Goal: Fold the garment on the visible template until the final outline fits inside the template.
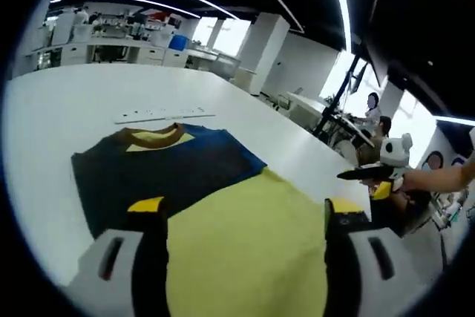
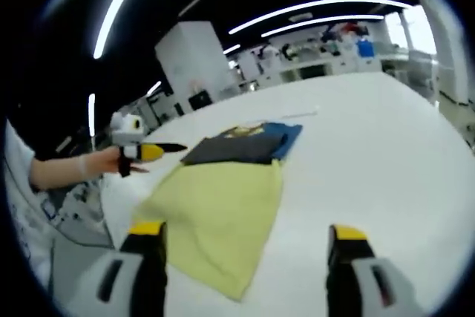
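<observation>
The left gripper (image 1: 245, 217) held its two black, yellow-tipped jaws spread wide and grasped nothing; the yellow lower half of the garment lay beneath and between them. The right gripper (image 2: 245, 246) was likewise released, jaws apart, hovering over the white tabletop (image 2: 371, 146) just beside the garment's near edge.

Beyond the jaws lay the soft cloth garment (image 1: 185, 183) — yellow nearest, then a dark navy and blue upper part with a brown-and-yellow collar. It rested flat on the table, its sides apparently already folded inward, since no sleeves stuck out. A pale flat strip (image 1: 163, 115), perhaps a ruler, lay just past the collar.

No template outline could be made out, so fit could not be judged. The garment was long and narrow — a lengthwise fold likely remained.
</observation>
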Demonstrator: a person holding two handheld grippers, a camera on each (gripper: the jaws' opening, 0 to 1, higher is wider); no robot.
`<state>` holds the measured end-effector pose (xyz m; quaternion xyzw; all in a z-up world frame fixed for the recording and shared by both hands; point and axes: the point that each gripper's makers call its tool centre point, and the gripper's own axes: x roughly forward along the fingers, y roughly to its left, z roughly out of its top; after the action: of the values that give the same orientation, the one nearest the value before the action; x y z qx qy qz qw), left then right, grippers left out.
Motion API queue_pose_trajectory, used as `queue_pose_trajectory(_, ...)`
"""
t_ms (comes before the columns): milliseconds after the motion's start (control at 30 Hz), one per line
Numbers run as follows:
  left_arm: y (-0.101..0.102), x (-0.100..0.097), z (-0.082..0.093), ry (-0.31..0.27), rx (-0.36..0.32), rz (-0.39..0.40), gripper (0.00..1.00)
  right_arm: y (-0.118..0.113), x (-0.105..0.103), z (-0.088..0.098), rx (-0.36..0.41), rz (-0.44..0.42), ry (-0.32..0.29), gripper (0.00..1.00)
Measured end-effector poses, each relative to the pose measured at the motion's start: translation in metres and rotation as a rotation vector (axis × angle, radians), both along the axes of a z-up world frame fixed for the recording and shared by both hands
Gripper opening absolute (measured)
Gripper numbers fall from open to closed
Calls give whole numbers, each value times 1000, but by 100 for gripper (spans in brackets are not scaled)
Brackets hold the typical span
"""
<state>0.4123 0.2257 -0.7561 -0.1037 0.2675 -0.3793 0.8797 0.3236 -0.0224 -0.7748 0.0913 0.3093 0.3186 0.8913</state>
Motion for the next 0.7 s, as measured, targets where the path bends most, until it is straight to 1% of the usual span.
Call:
queue_pose_trajectory(167,20,-18,5,-4,7,10,84,1,-8,1,-11,0,-3,88)
queue_pose_trajectory(267,29,-33,7,-7,20,6,83,1,-12,2,-18,1,-5,88)
queue_pose_trajectory(367,38,-42,11,-22,34,9,83,3,-17,4,-27,3,-8,87)
queue_pose_trajectory(467,44,-54,12,-23,42,5,83,3,-19,3,-30,4,-8,87)
queue_pose_trajectory(567,52,-65,11,-22,49,12,83,4,-24,2,-38,7,-9,87)
queue_pose_trajectory(600,58,-67,10,-24,53,20,83,5,-25,2,-39,10,-8,87)
queue_pose_trajectory(633,60,-73,9,-25,58,23,83,7,-27,0,-44,12,-5,87)
queue_pose_trajectory(700,64,-80,7,-21,65,26,81,6,-27,-3,-54,19,-1,86)
